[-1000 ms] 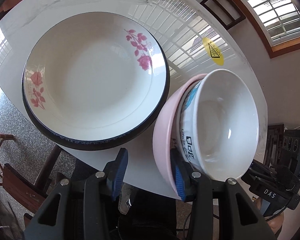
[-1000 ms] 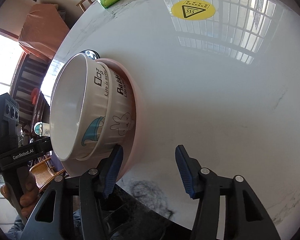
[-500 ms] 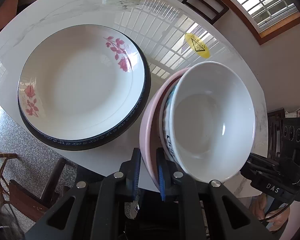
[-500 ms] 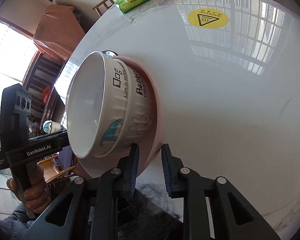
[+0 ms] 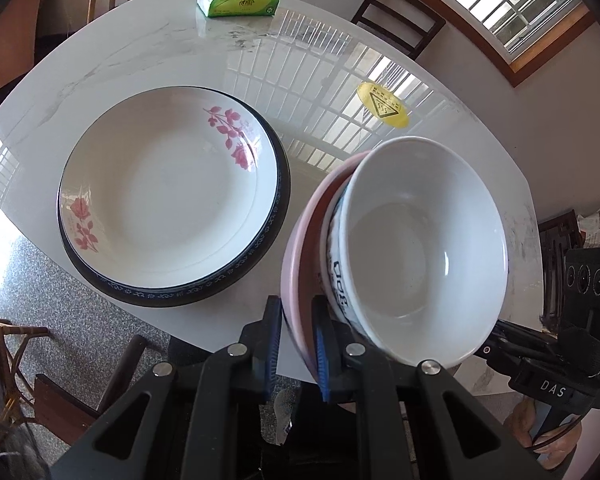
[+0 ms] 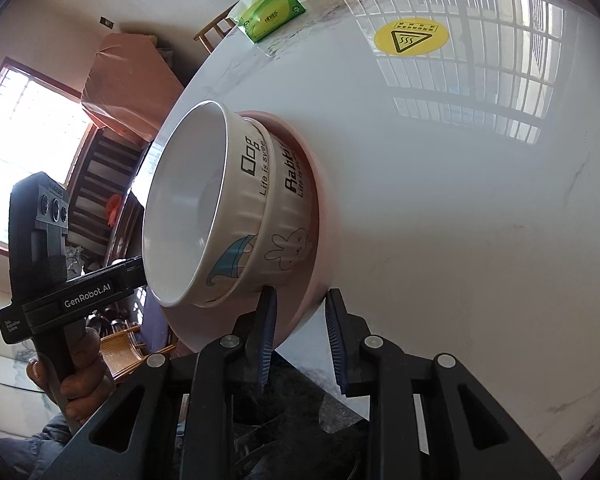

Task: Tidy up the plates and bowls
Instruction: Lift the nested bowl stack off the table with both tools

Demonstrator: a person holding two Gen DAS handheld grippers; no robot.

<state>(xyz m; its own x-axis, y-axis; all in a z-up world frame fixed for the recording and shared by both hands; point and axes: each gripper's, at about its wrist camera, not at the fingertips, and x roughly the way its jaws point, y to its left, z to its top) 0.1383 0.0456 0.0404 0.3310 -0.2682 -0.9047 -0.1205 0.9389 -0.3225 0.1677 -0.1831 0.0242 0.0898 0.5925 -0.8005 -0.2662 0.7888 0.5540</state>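
Both tools now grip the pink bowl
Left tool (image 5: 296, 344) has clamped the pink bowl (image 5: 300, 248); right tool's (image 6: 300, 336) jaws, easing open, straddle its rim, lift imminent.

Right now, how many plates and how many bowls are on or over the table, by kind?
Plates: 2, floral plate stacked on dark-rimmed plate
Bowls: 3, Dog bowl in Rabbit bowl in pink bowl
Total: 5
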